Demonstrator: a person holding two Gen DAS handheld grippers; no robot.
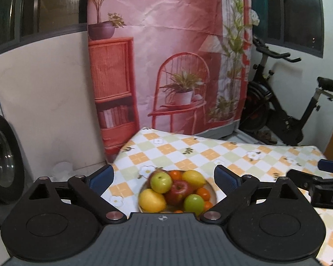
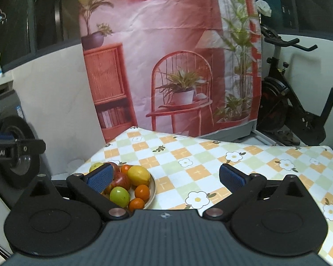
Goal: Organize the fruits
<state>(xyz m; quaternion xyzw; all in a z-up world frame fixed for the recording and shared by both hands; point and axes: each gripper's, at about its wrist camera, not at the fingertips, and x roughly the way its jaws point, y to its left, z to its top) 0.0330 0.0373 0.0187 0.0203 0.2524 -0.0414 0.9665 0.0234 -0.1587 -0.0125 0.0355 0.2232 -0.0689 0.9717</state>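
Note:
A beige bowl (image 1: 213, 191) (image 2: 153, 191) heaped with fruit stands on the checked tablecloth (image 1: 188, 153) near the table's left front. In it lie two lemons (image 1: 152, 200), green apples (image 1: 161, 182), a red apple (image 1: 178, 191) and several oranges (image 2: 142, 191). My left gripper (image 1: 164, 178) hangs above the bowl, jaws wide open, nothing between them. My right gripper (image 2: 165, 178) is open too, over the cloth to the right of the bowl, and its left finger (image 2: 100, 179) hides part of the fruit. No fruit is held.
A printed pink backdrop (image 1: 166, 55) hangs behind the table. An exercise bike (image 1: 284, 110) stands at the back right and a washing machine (image 1: 2, 159) on the left. The right gripper's body (image 1: 319, 184) shows at the left wrist view's right edge.

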